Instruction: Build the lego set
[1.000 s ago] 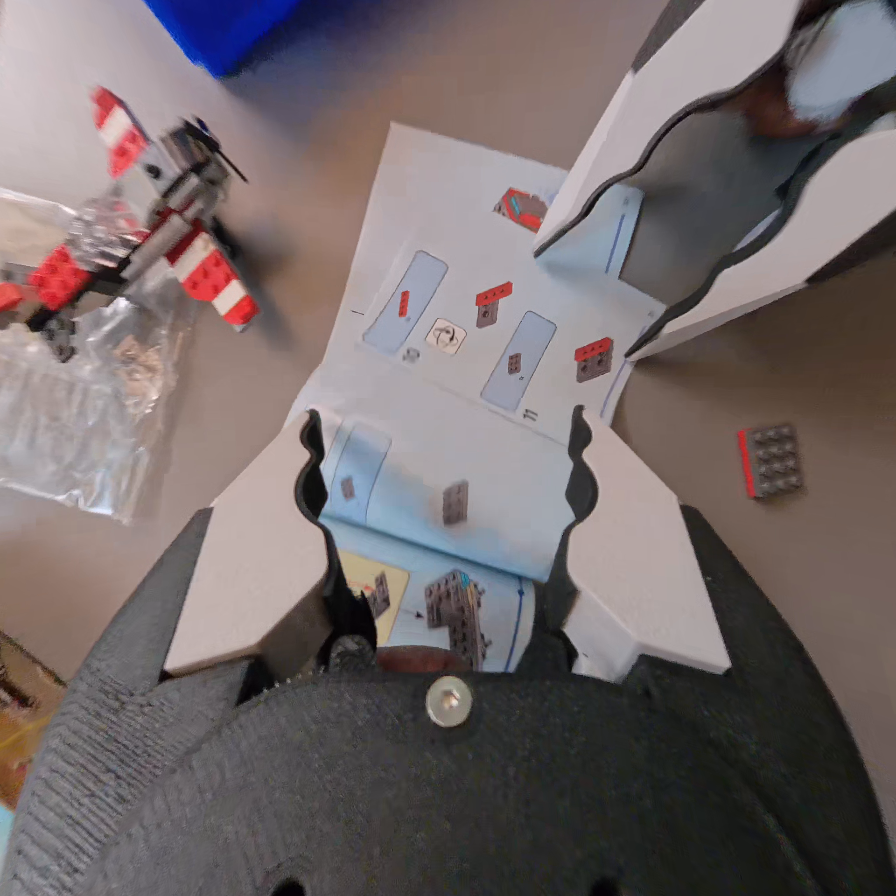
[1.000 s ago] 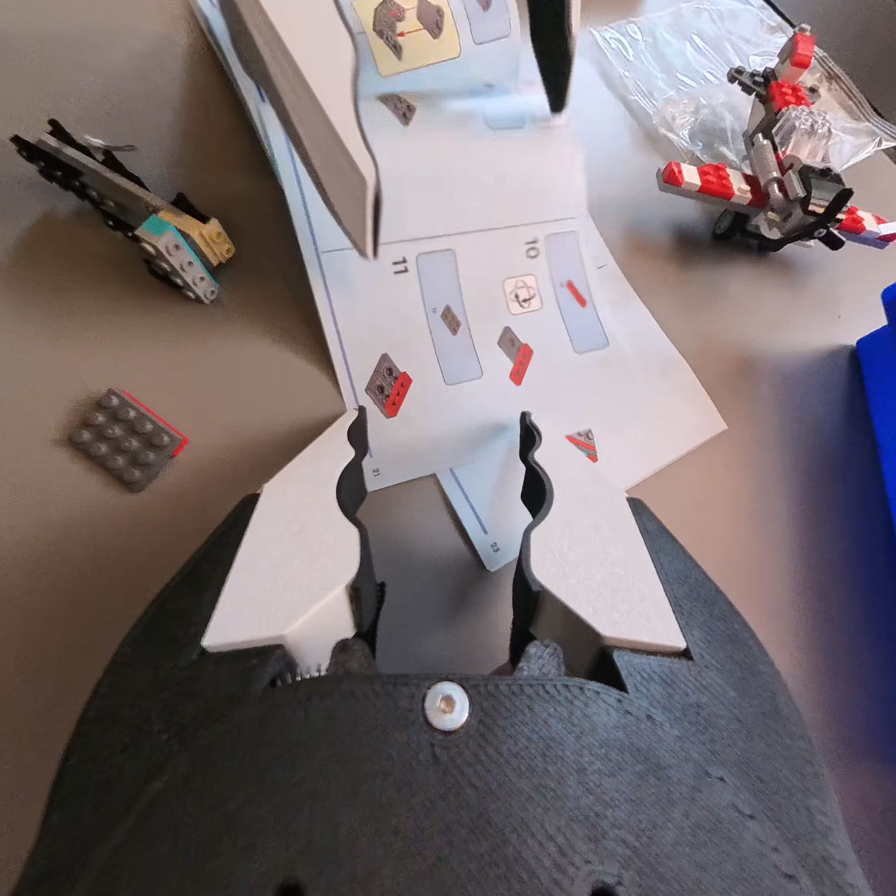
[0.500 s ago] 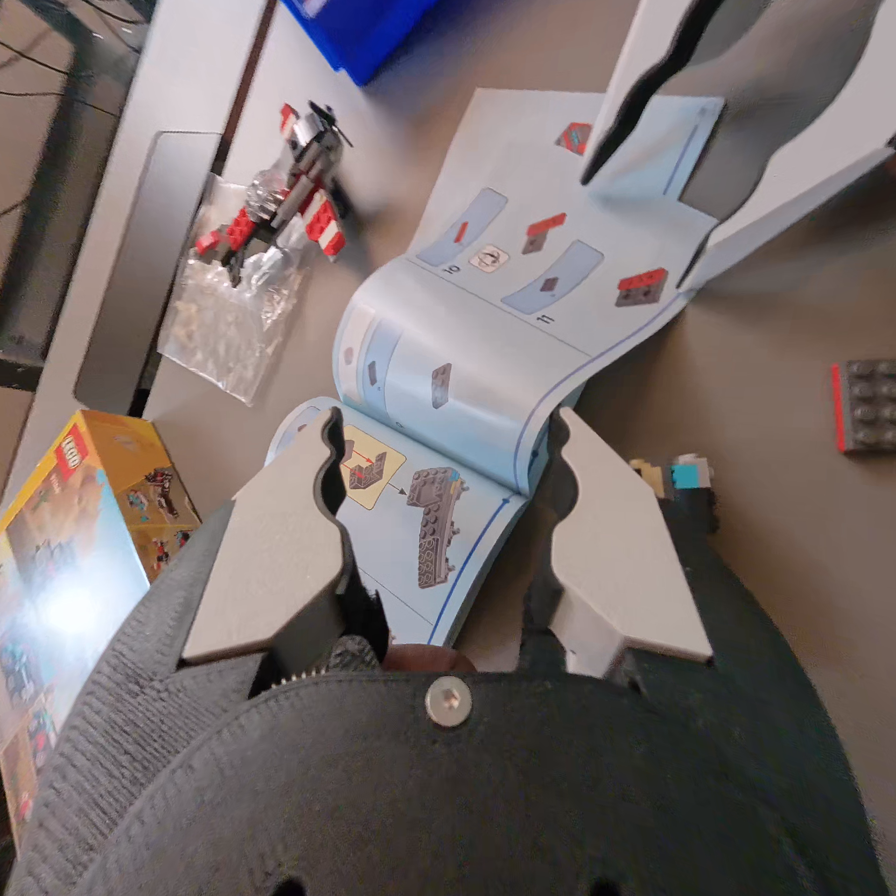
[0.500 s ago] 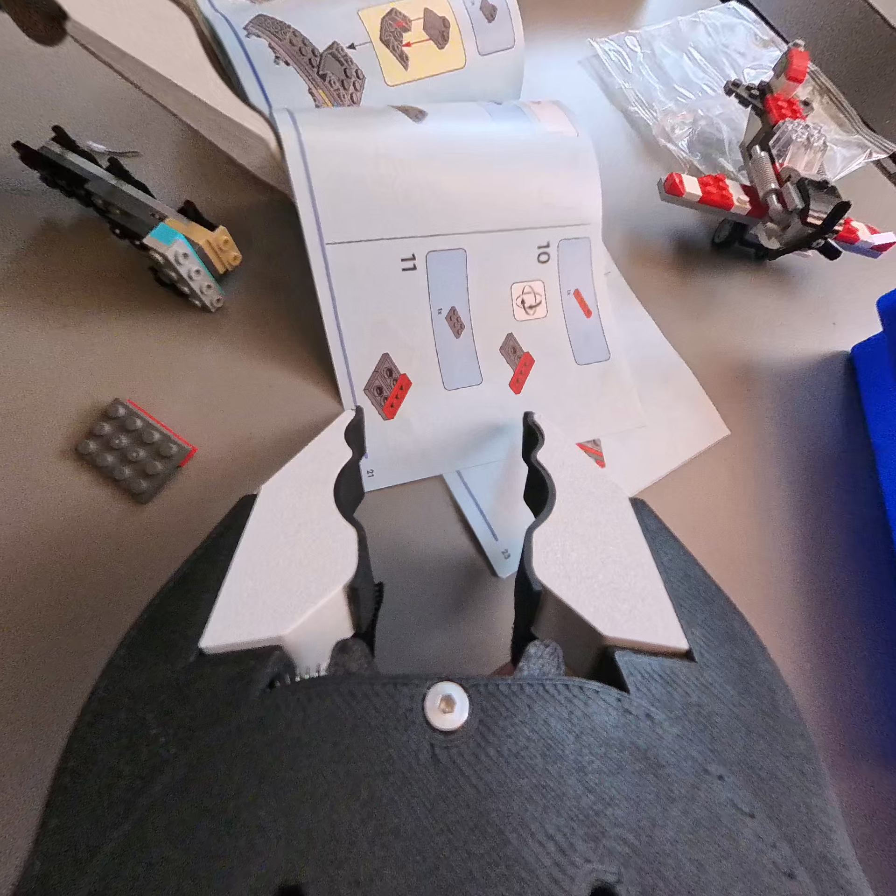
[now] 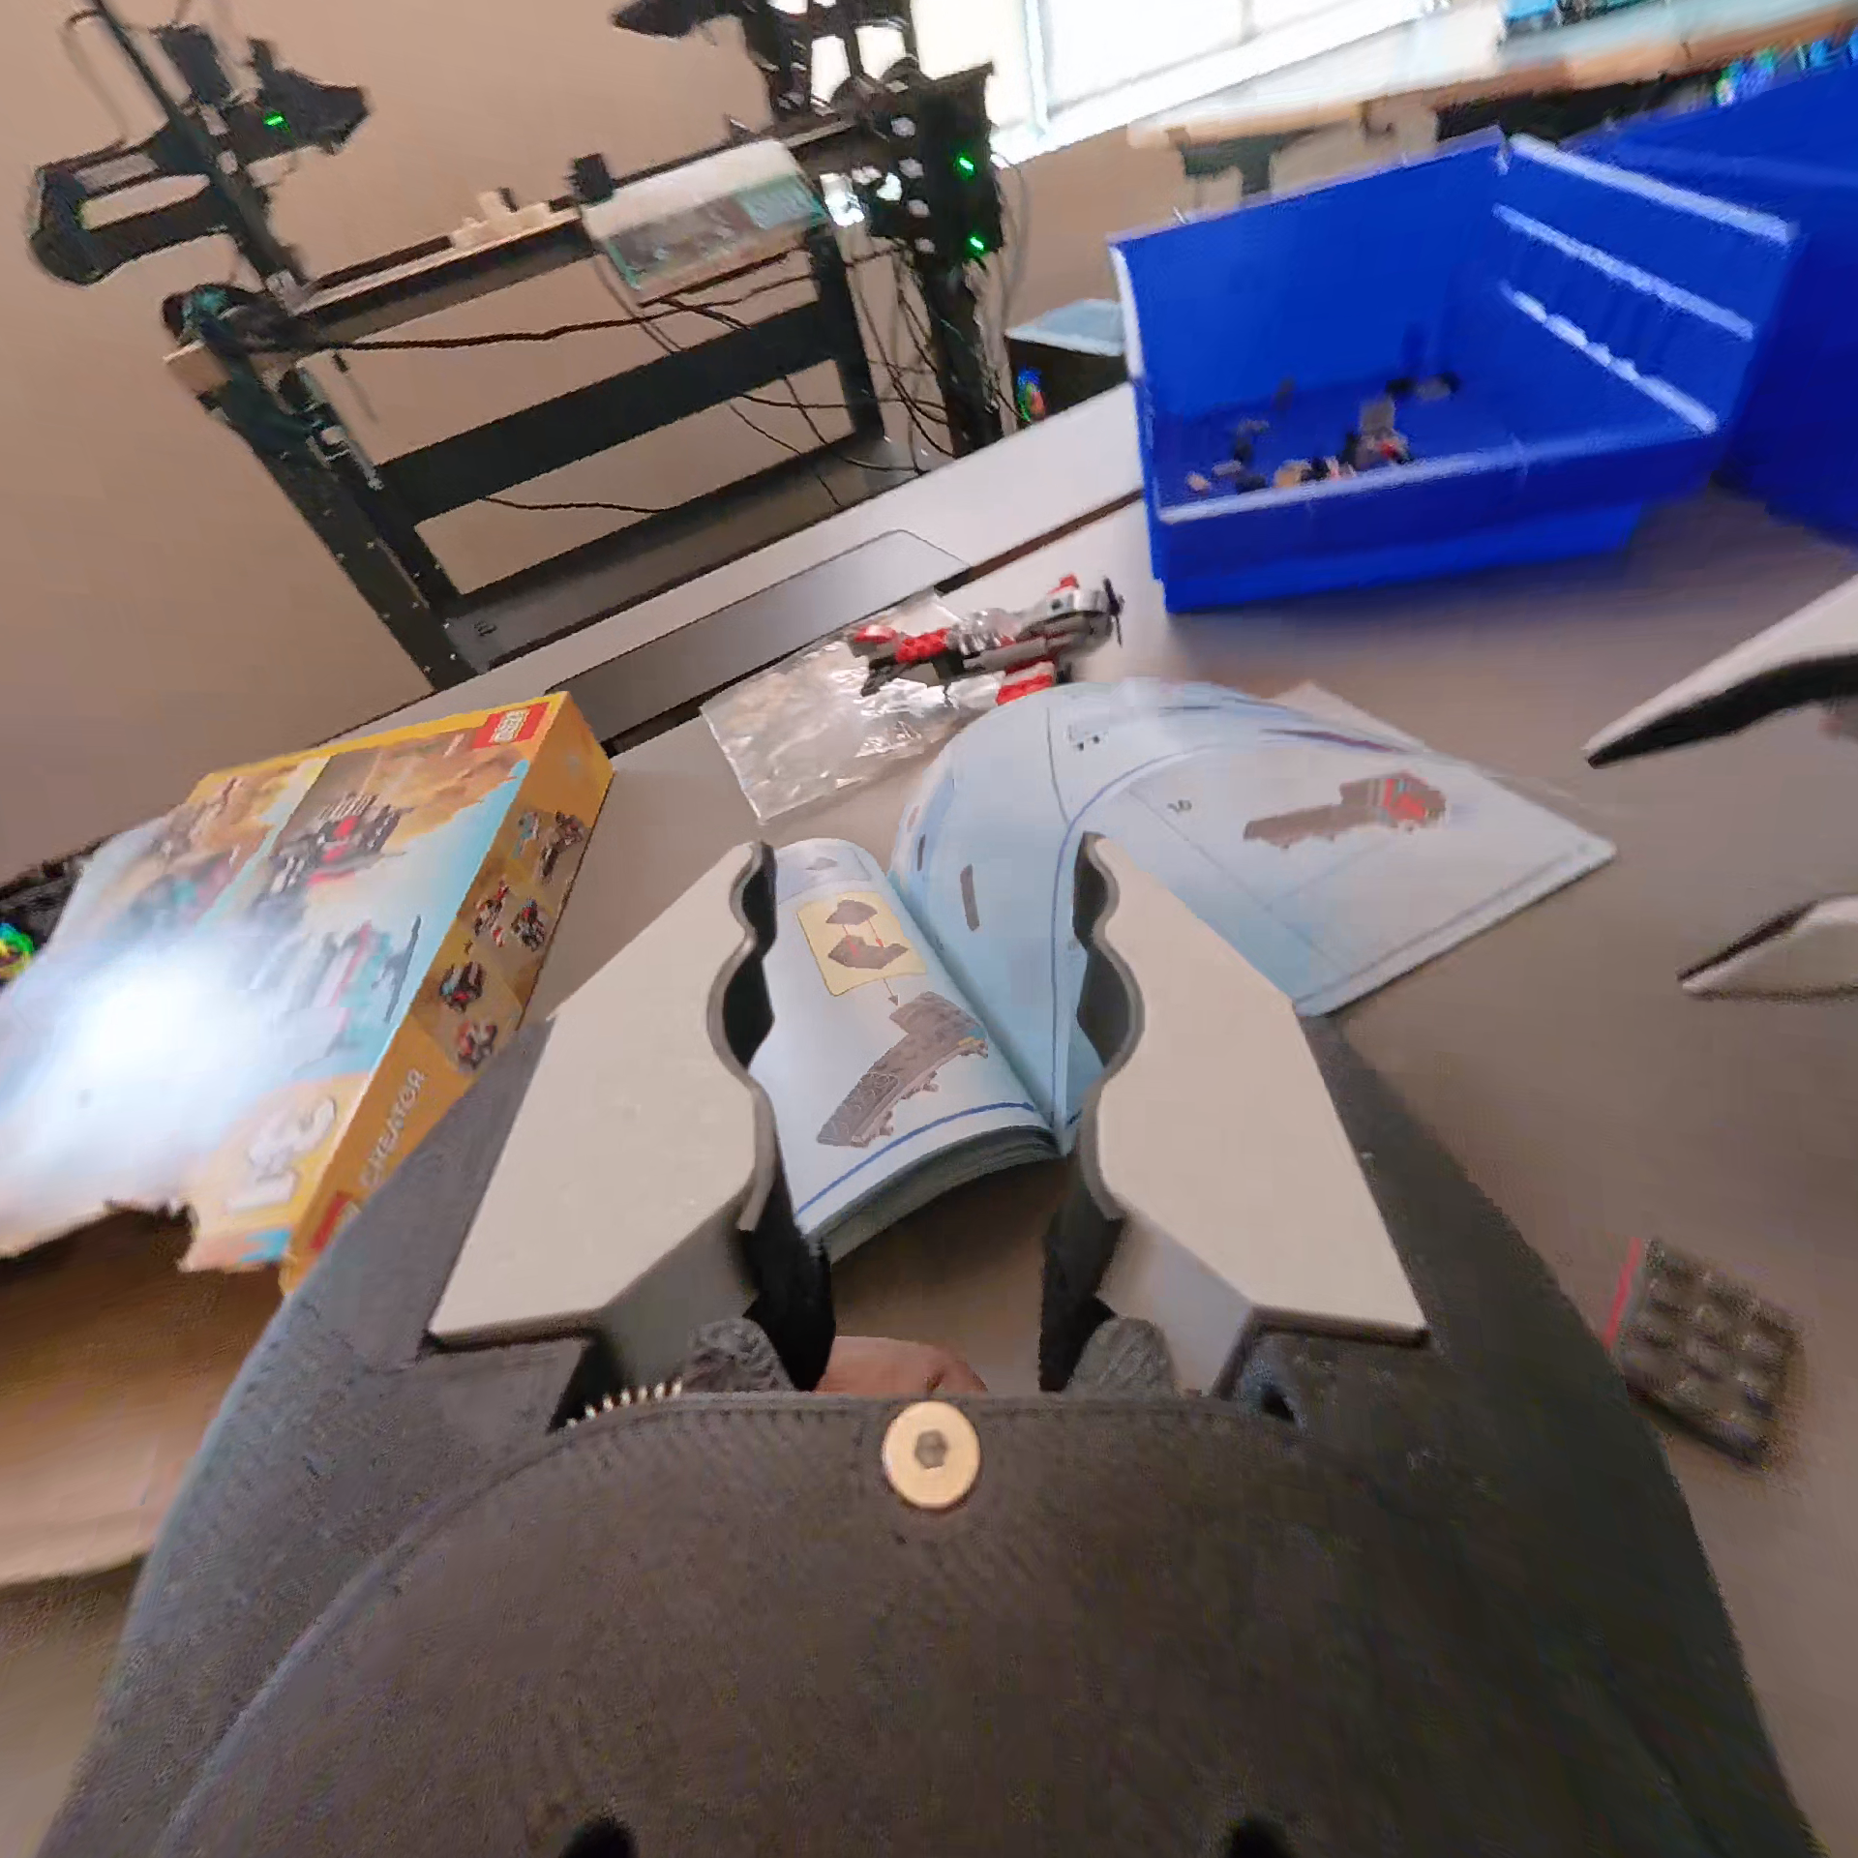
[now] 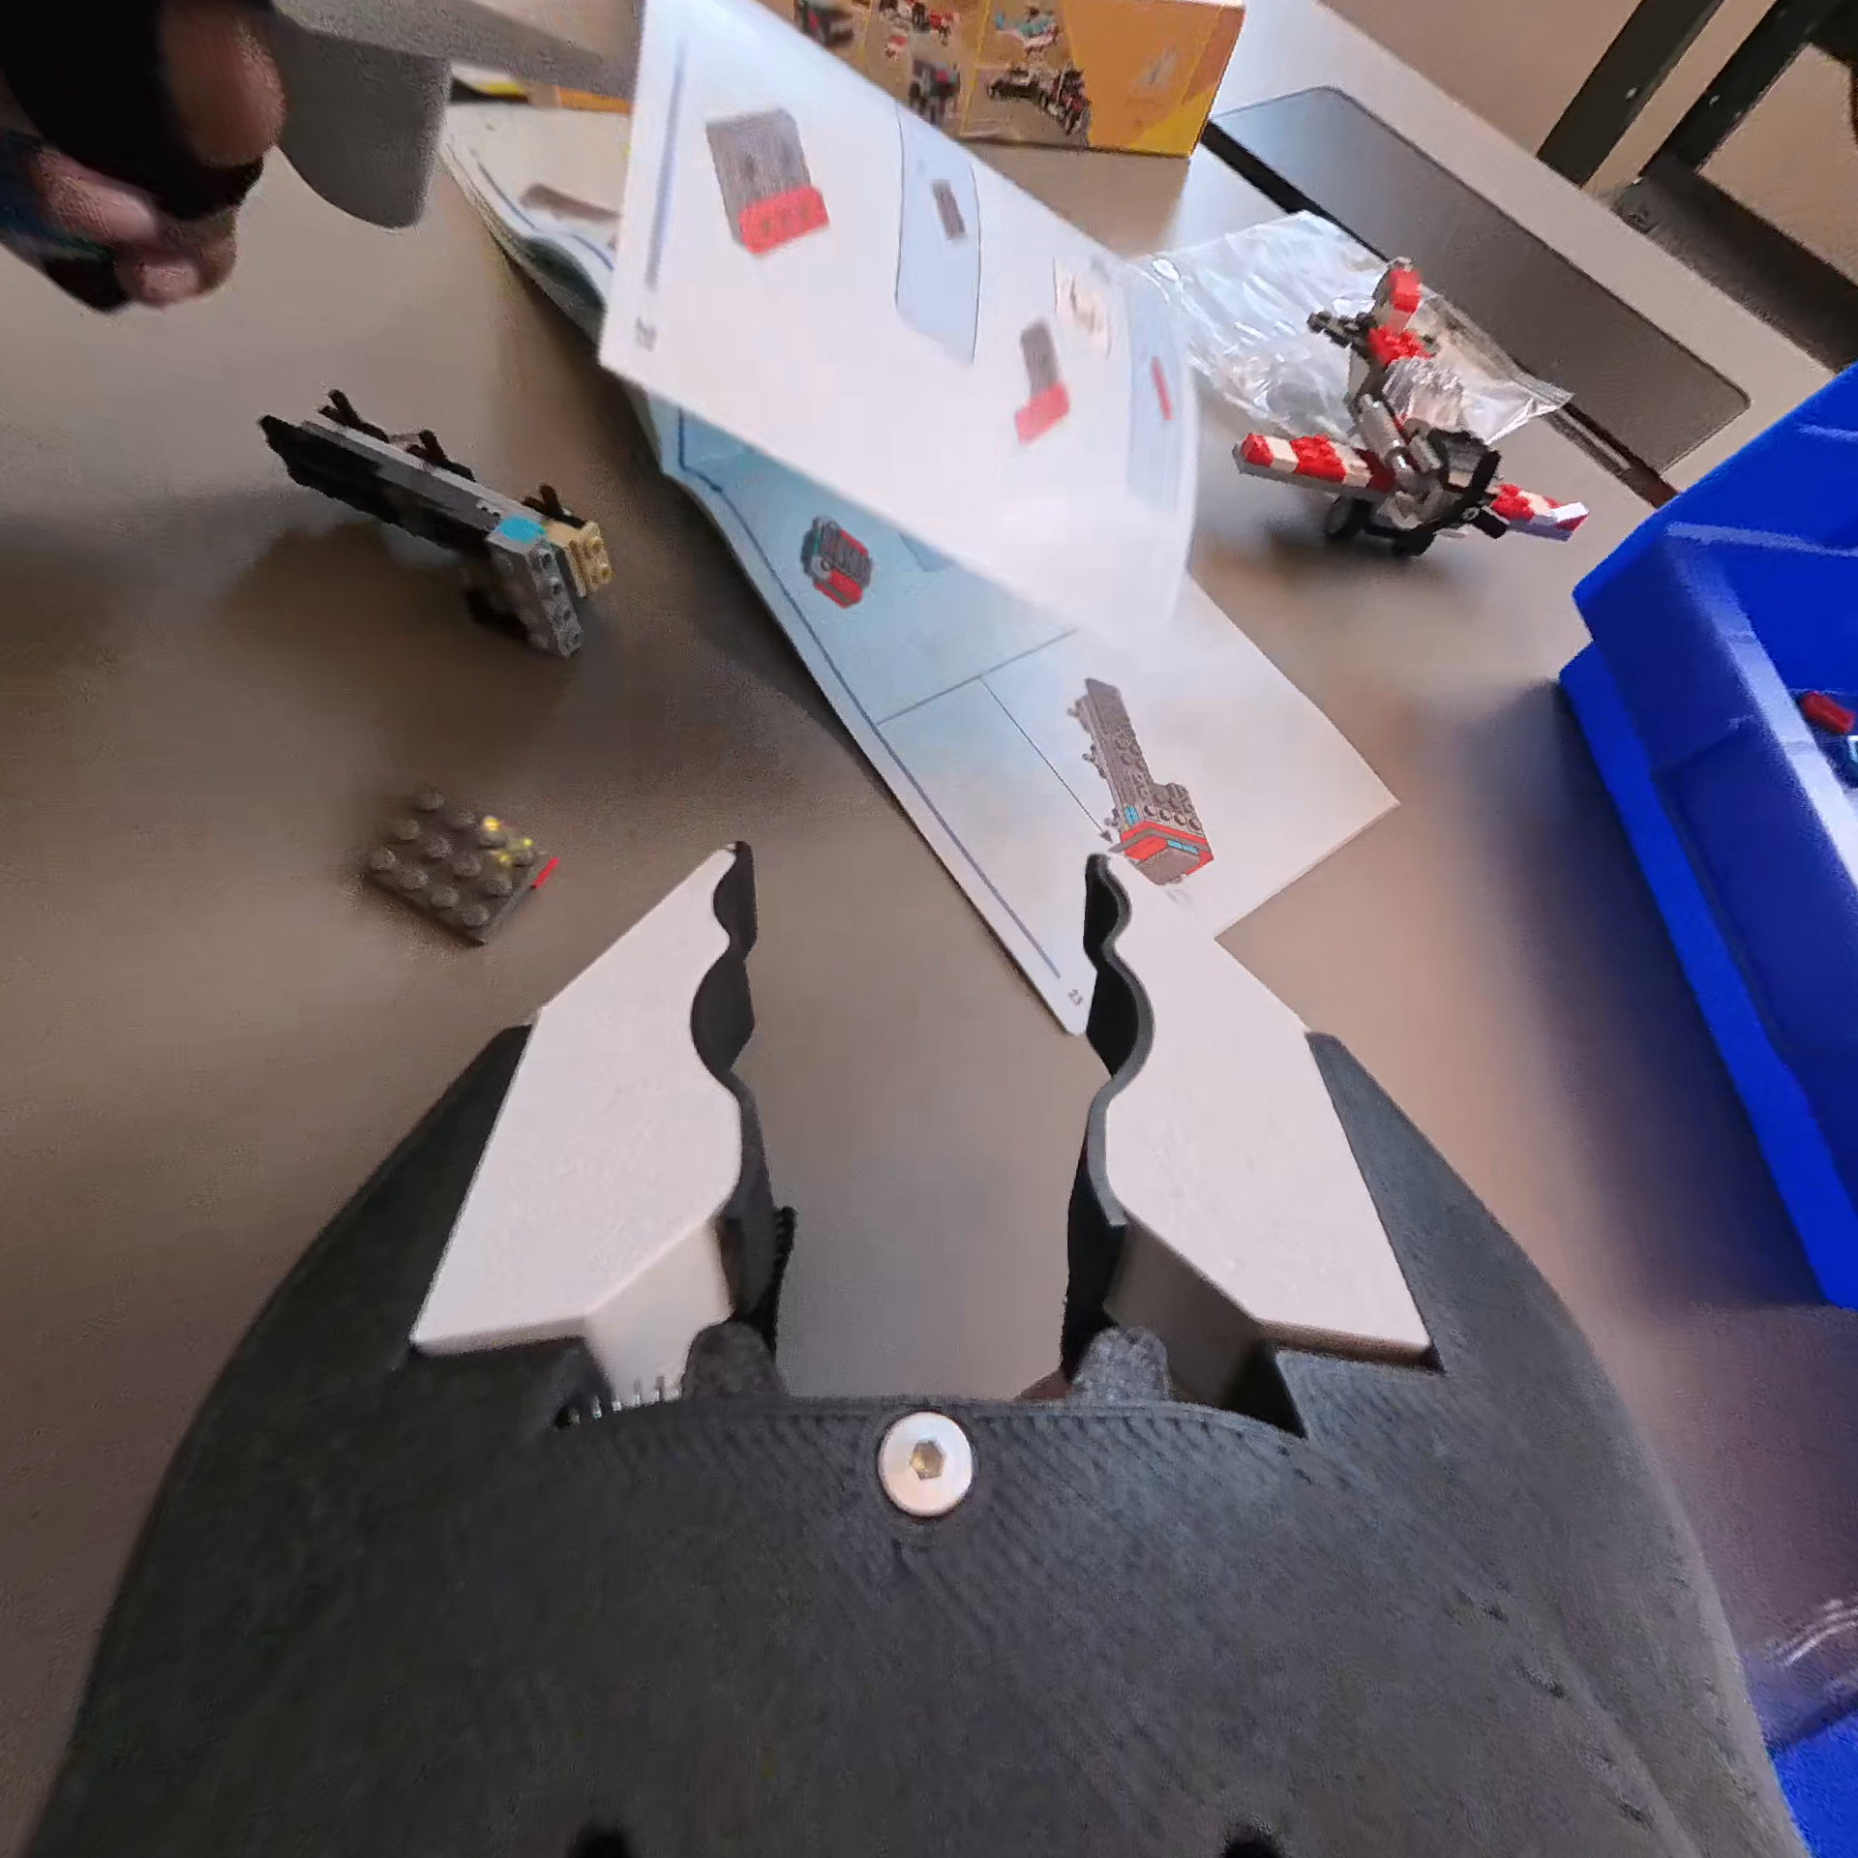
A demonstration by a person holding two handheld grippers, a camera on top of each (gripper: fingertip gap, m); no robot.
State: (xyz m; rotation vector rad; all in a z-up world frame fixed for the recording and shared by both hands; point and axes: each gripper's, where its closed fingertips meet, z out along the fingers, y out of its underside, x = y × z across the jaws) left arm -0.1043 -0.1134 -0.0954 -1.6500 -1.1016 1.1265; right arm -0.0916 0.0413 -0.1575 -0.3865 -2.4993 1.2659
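Both claws spread, empty: left gripper over booklet, right gripper above bare table. Grey plate just left of right gripper, mid-table: light, rigid, slick; pinch long edges.

Tan wall behind a black cabled equipment rack, bright window, grey tabletop.

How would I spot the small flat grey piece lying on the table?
Start at the open instruction booklet. The plate lies alone on the bare table to its left, nearer than the long dark build. It is flat, studded, with a red edge.
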